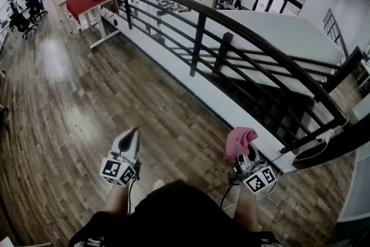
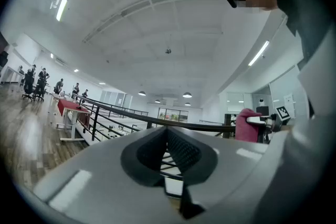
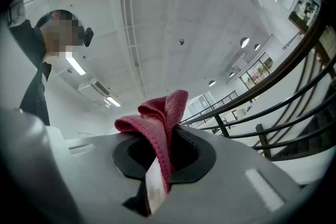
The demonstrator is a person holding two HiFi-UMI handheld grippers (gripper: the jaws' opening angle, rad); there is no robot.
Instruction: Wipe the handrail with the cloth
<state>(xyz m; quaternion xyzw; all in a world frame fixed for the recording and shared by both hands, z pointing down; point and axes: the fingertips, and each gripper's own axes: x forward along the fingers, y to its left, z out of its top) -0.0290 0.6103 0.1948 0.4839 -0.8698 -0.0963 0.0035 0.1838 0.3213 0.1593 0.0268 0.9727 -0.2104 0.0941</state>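
Note:
A dark handrail (image 1: pixel 243 32) on black posts curves across the head view from the far left to the right edge. It also crosses the left gripper view as the rail (image 2: pixel 157 121) and the right gripper view as the rail (image 3: pixel 294 55). My right gripper (image 1: pixel 247 154) is shut on a pink cloth (image 1: pixel 239 140), folded and sticking up between the jaws, clear in the right gripper view as the cloth (image 3: pixel 157 123). It is held low, short of the rail. My left gripper (image 1: pixel 128 142) is shut and holds nothing, its jaws (image 2: pixel 168 149) pointing toward the rail.
Wood floor (image 1: pixel 87 101) stretches to the left. A white ledge (image 1: pixel 191 87) runs along the foot of the railing, with a stairwell beyond. A red-topped desk (image 1: pixel 87 2) stands far left by the rail. Several people and office chairs are at the far end. A white cable box (image 1: pixel 324 136) sits by the right post.

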